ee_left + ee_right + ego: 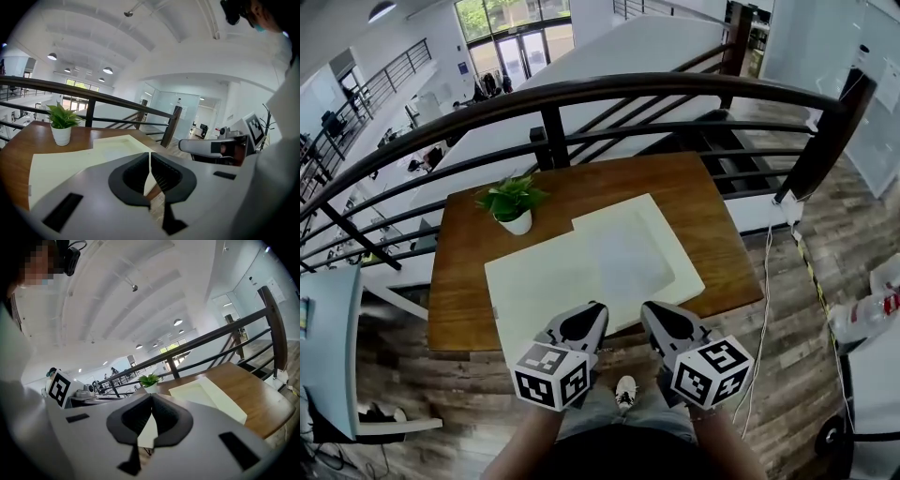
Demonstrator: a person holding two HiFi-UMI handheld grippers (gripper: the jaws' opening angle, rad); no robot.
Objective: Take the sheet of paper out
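A large pale cream folder (546, 292) lies flat on the wooden table (694, 202), with a whiter sheet of paper (623, 255) over its right half. In the gripper views it shows as a cream slab (70, 161) (206, 397). My left gripper (598, 307) and right gripper (645, 307) hover side by side over the table's near edge, their tips just above the folder's front edge. Both are shut with nothing between the jaws, as the left gripper (150, 155) and right gripper (151, 397) show in their own views.
A small potted plant (514, 202) stands at the table's back left, behind the folder. A dark curved railing (581, 94) runs behind the table, with a drop beyond it. A white cable (764, 281) trails on the wooden floor to the right.
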